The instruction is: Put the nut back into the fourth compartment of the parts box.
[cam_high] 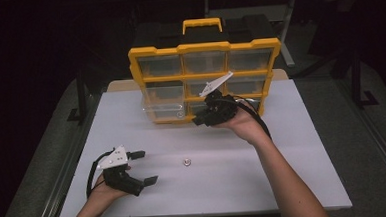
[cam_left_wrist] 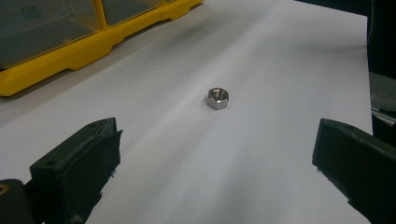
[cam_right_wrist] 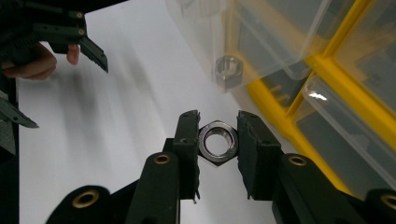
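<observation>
**Nut clamped on the right, another one loose on the table**

Our right gripper (cam_right_wrist: 217,140) has a big steel hex nut (cam_right_wrist: 217,141) pinched flat between its two jaws, hole facing the camera. In the high view that right gripper (cam_high: 200,121) sits just in front of the yellow organizer (cam_high: 204,49), by its bottom row, where one clear drawer (cam_high: 164,111) is pulled out a bit. The right gripper view shows a second nut (cam_right_wrist: 228,71) inside that clear drawer.

Our left gripper (cam_high: 144,167) hovers low over the white table (cam_high: 265,180) with its jaws spread wide and nothing between them. A small bolt-and-nut piece (cam_left_wrist: 217,98) lies on the table ahead of it, well apart from the organizer.
</observation>
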Available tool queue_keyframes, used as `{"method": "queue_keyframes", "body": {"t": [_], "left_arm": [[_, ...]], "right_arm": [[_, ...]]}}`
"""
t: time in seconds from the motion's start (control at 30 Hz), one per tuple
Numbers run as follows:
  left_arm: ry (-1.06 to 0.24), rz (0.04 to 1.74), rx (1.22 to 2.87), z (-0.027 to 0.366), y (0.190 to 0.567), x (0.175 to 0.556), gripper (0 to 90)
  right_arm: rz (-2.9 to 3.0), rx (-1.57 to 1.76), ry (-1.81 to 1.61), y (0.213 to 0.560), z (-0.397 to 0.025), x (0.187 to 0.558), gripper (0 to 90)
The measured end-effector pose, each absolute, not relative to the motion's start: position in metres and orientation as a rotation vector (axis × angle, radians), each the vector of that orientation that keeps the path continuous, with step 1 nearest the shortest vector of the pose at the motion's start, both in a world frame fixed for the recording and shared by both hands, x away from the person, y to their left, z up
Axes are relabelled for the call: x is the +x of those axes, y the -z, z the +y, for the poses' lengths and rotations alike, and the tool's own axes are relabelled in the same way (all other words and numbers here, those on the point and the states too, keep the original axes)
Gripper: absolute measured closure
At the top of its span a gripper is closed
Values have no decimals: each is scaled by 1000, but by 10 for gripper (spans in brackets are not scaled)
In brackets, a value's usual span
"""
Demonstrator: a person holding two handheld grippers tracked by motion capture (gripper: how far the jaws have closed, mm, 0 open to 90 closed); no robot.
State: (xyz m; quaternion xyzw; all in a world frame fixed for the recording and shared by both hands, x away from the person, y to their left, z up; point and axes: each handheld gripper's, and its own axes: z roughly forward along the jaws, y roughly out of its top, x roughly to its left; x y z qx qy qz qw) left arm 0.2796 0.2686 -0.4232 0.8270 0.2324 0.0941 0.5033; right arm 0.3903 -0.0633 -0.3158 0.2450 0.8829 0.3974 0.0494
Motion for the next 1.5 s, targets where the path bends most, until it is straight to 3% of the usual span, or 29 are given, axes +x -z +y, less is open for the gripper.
{"method": "queue_keyframes", "body": {"t": [0.87, 1.5], "left_arm": [[-227, 562, 1984, 268, 422, 278, 11], [-224, 567, 1978, 269, 422, 278, 11]], "right_arm": [[2621, 691, -1262, 242, -49, 414, 689], [2684, 653, -1174, 252, -4, 435, 687]]}}
